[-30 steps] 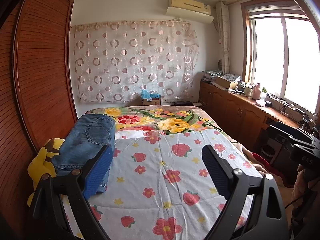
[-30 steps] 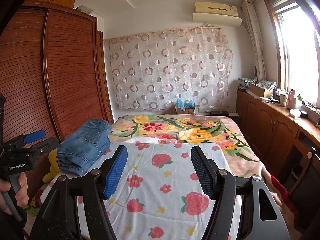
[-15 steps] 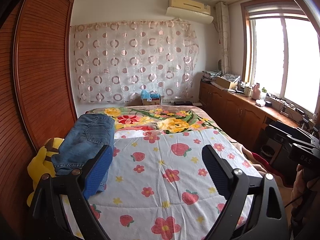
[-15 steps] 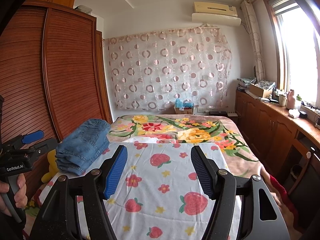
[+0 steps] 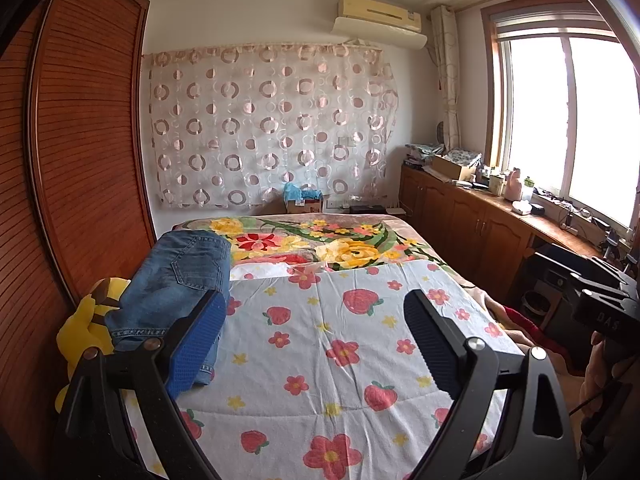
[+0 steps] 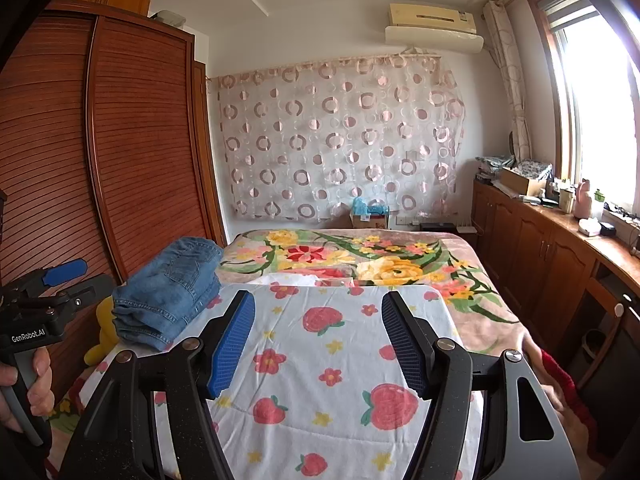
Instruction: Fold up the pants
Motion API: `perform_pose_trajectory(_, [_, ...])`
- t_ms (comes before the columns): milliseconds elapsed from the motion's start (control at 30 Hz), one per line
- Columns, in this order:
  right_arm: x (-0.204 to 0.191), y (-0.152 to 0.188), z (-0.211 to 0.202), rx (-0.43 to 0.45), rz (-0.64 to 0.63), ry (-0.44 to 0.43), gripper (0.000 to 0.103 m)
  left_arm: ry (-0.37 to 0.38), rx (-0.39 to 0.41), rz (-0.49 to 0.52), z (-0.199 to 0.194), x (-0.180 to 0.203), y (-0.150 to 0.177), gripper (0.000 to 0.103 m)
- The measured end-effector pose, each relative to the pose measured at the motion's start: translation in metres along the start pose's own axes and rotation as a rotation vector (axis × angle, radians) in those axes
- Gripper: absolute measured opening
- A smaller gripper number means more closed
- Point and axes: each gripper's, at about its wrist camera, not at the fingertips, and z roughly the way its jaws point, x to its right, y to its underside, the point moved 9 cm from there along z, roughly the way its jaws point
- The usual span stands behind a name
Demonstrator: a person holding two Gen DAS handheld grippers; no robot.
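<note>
Both grippers, left and right, hover spread and empty (nothing between them) because the folded jeans already rest aside at the strawberry sheet's edge.

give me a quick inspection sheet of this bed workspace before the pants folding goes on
surface: bed covered by a strawberry-print sheet over a floral blanket.
job's things: folded jeans stacked at the bed's left edge, not held.
clutter: yellow plush toy beside the jeans, against the wardrobe.
grippers: left gripper open, nothing between its fingers; right gripper open, nothing between its fingers.
cables: thin cords on the window counter; none on the bed.
surroundings: circle-pattern curtain, air conditioner, window, cardboard box beyond the bed.
</note>
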Motion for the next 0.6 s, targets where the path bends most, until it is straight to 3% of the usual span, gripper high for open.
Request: perform_pose_trajectory(600, [-0.0002, 0.0025, 0.0022, 0.006, 0.006, 0.008, 0.068, -0.001, -0.003, 0.004, -0.0011, 0.0011, 0.0004, 0.091])
